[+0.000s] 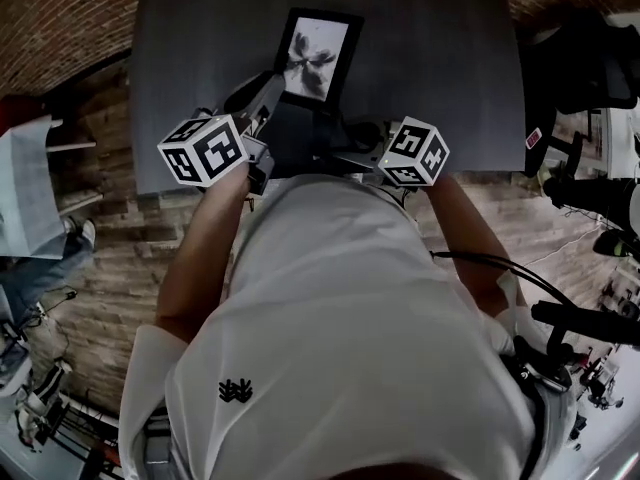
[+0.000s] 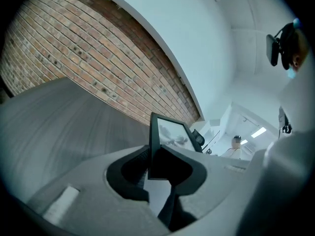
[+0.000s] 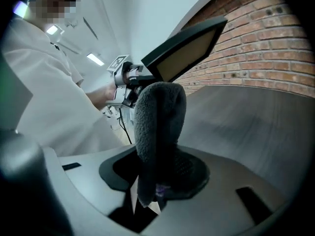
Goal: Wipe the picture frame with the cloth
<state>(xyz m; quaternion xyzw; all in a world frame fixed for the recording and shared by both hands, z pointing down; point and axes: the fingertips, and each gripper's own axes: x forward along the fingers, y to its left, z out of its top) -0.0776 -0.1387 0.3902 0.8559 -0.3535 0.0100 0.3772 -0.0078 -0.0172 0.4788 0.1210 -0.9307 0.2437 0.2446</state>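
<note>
Tabletop [image 1: 430,48]: left hand-held gripper [image 1: 274,88] (outstretched) apparently grips frame [image 1: 320,53].

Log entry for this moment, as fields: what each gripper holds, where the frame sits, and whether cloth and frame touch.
left gripper: shut on the picture frame, clamping one edge
right gripper: shut on the cloth, grey, standing up out of the jaws
frame position: held over the table, picture side facing up
cloth-to-frame contact: close together, touching cannot be told

Table [image 1: 440,68] lies open either side of the picture frame [image 1: 318,53].
</note>
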